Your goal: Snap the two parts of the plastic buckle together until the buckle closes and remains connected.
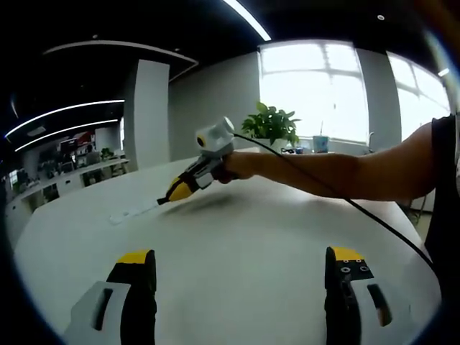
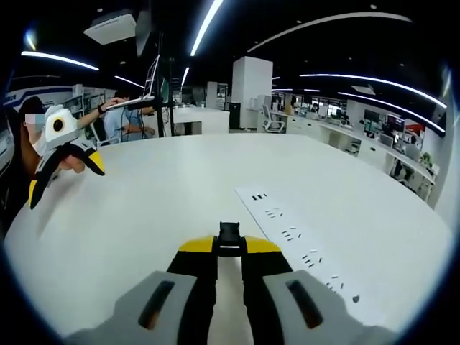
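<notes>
While the right claw (image 2: pixel 229 248) is closed on a small black buckle part (image 2: pixel 229 231) low over the white worktop (image 2: pixel 180 187), beside a white power strip (image 2: pixel 302 244), the left claw (image 1: pixel 241 262) hangs wide open, holding nothing.

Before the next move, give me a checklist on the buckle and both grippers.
1. Right gripper shut on a black buckle part: ok.
2. Left gripper holds the other part: not ok, it is open with nothing between its jaws.
3. Second buckle part in sight: cannot tell.
4. Right gripper low over the table, seen from the left gripper view: ok.
5. White power strip lies ahead of the right gripper, apart from it: ok.
</notes>
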The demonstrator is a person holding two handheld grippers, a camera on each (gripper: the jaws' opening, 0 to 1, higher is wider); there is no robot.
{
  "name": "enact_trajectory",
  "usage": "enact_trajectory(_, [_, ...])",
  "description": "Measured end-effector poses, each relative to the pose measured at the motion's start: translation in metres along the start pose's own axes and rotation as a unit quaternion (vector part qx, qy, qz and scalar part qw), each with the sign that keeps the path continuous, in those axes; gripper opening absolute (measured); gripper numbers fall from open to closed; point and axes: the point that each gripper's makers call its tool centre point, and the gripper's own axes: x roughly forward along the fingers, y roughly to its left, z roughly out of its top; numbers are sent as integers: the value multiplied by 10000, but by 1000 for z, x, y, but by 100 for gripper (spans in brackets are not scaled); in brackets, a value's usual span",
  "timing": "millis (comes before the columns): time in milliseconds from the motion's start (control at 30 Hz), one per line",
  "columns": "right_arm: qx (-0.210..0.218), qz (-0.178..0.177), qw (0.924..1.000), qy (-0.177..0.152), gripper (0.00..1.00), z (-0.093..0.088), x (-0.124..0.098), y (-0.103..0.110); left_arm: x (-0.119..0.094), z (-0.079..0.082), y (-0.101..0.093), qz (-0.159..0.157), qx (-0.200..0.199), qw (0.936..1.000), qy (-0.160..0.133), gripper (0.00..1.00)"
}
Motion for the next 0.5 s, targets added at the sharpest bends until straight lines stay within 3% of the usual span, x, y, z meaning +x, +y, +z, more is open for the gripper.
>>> enact_trajectory(500, [36, 22, 10000, -7, 10, -6, 6, -8, 1, -1, 0, 4, 3, 10000, 27, 99])
